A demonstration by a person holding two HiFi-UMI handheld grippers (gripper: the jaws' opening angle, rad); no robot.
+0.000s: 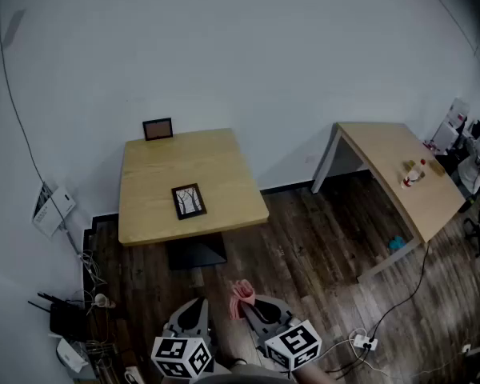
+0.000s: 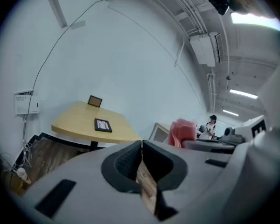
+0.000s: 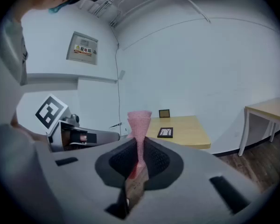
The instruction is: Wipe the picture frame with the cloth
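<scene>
A person stood on a dark wooden floor (image 1: pixel 304 254), well back from a small square wooden surface (image 1: pixel 148 186) set against a pale wall. The picture frame (image 1: pixel 189 202) lay flat and face up near the middle of the surface's near half. It was well apart from both tongs, with open floor between. Seen from the head camera, the frame sat almost straight ahead of the left tongs (image 1: pixel 197 304), which were closed together and empty. It sat ahead and to the left of the right tongs (image 1: pixel 251 306), which were clamped on a pink cloth (image 1: pixel 241 296) that fanned out above the jaws. The left tongs looked slightly better lined up with the frame, though neither was near it. The frame's long axis ran from near to far, its far end tipped a little to the left, so a short edge faced the person. A second frame (image 1: pixel 158 129) stood upright at the surface's far edge, by the wall.
</scene>
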